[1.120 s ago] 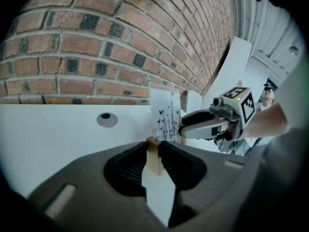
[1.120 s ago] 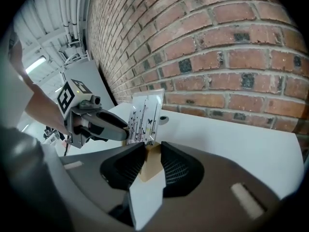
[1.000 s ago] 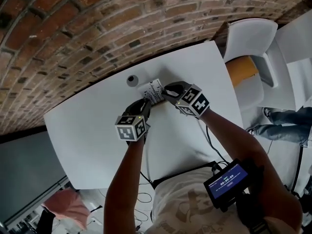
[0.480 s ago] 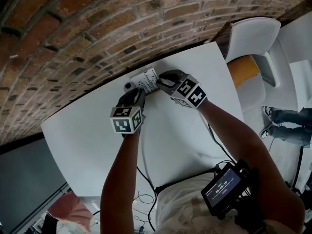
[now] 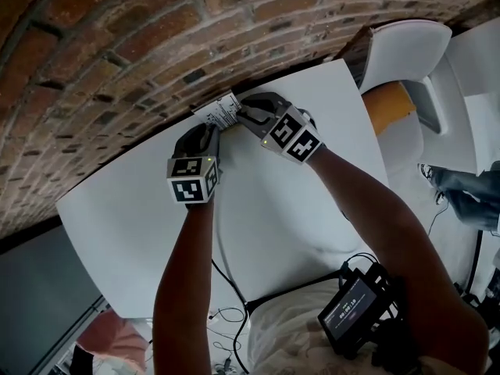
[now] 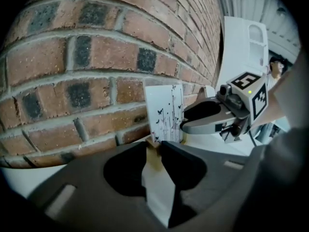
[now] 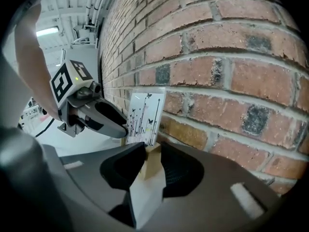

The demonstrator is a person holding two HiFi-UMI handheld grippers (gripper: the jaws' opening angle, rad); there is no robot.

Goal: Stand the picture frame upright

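White picture frame (image 5: 221,113) upright (brick (image 5: 117,37) behind)

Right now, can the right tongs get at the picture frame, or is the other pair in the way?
Yes, it looks so: the right tongs are shut on the wooden edge of the picture frame. The left tongs grip its opposite side, so they leave the way free.

— Where am I working?
— You're in an office or lab sort of room, not a home: bare brick wall (image 5: 117,45), plain white surface (image 5: 273,233), white chair (image 5: 406,53), loose cables (image 5: 224,317) on the floor, strip light (image 7: 48,31) overhead.
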